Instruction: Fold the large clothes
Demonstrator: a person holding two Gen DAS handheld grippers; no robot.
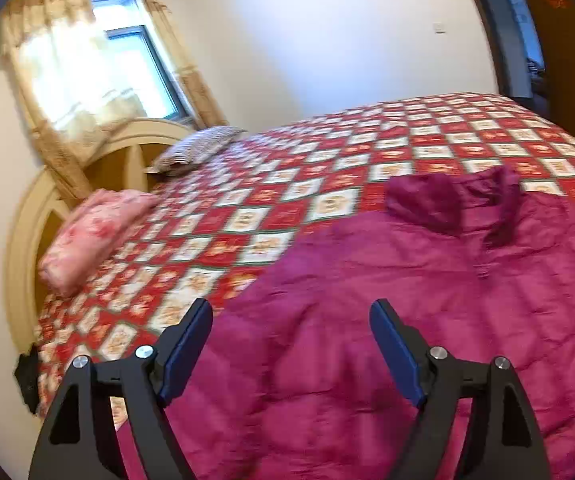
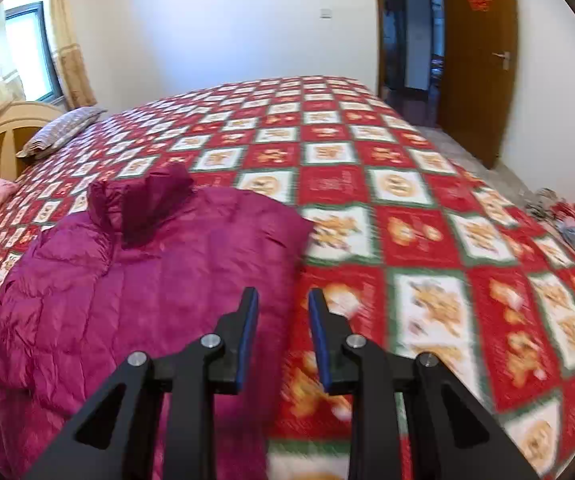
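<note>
Right now I am looking at the magenta quilted puffer jacket (image 1: 407, 320) lying flat on the red-and-cream checked patchwork bedspread (image 2: 427, 240), collar (image 2: 143, 200) pointing away from me toward the far side of the bed, so its long axis is running straight out from the tools. I am holding the left gripper (image 1: 291, 348) over the jacket's near left part with its jaws spread wide and nothing between them; the right gripper (image 2: 283, 328) is hovering at the jacket's right-hand edge, jaws narrowed to a slim gap and pinching nothing, that edge lying just to its left. Both tools seem about equally near, each on its own side. I am judging that the coming move depends on catching these side edges. Beyond, a pink floral pillow (image 1: 91, 236) and a striped pillow (image 2: 63, 130) are resting by the cream headboard (image 1: 31, 240), with a curtained window (image 1: 99, 72) and a brown wooden door (image 2: 479, 60) behind.
</note>
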